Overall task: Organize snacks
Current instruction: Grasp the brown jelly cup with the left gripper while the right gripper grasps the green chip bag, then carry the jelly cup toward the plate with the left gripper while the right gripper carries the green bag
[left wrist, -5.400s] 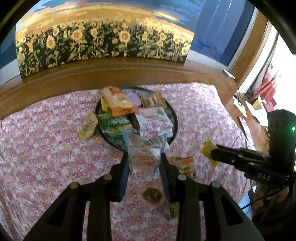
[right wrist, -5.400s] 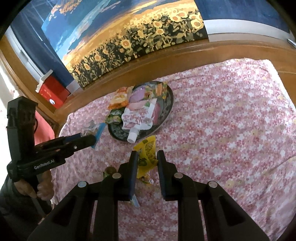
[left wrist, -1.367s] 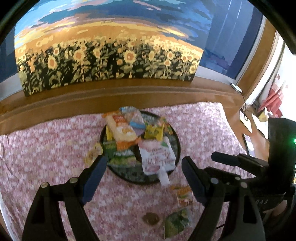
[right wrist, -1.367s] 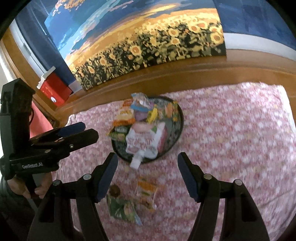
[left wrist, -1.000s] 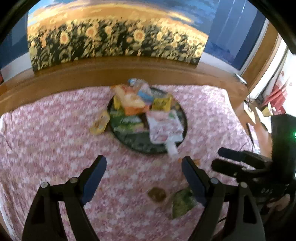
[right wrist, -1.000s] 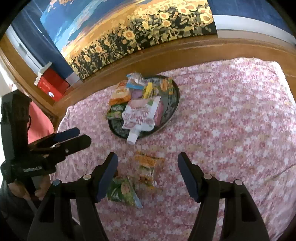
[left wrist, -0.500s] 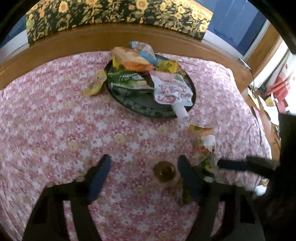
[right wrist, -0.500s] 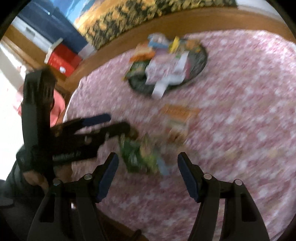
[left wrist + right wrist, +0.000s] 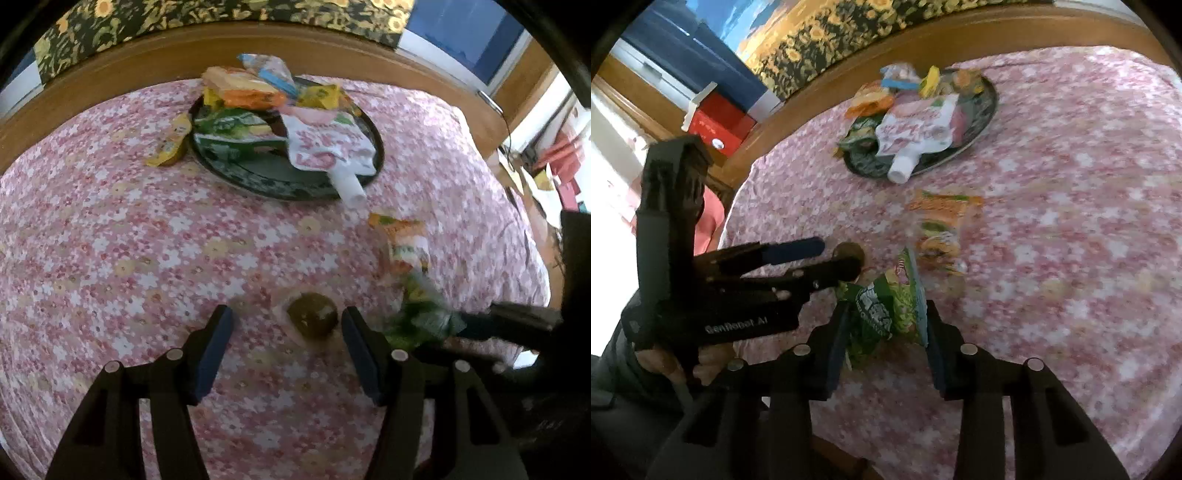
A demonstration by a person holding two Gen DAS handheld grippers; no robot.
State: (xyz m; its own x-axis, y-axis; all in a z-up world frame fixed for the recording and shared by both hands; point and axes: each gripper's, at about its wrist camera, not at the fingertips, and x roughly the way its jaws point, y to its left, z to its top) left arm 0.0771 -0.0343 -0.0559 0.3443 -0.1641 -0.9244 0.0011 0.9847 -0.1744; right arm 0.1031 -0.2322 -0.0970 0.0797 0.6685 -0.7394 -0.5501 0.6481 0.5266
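The green packet (image 9: 886, 314) lies at the near edge of the floral cloth (image 9: 1071, 221), its long axis running away from the right wrist camera toward the plate (image 9: 982, 118), and it is crumpled at its near end. The right gripper (image 9: 886, 332) has just been closing, with the packet between its fingers; both pads look to be touching the packet's sides, though blur makes a firm squeeze hard to confirm. In the left view the same packet (image 9: 424, 317) is a smear of green beside the right gripper's dark fingers (image 9: 517, 321).

Just left of it sits a small round brown snack (image 9: 312, 319) in a clear wrapper. The left gripper (image 9: 286, 332) stands about half open around it; its right finger is close beside the snack, its left finger well apart, neither pressing. Its jaws have just been narrowing.

Beyond the green packet lies an orange packet (image 9: 942, 221), long axis also pointing toward the plate, its print blurred. The plate holds a heap of snacks, with a pink spouted pouch (image 9: 325, 147) on top, its cap (image 9: 351, 188) overhanging the near rim. A small yellow packet (image 9: 170, 142) lies on the cloth at the plate's left edge. A wooden ledge (image 9: 110, 74) and a sunflower picture (image 9: 849, 33) stand behind.
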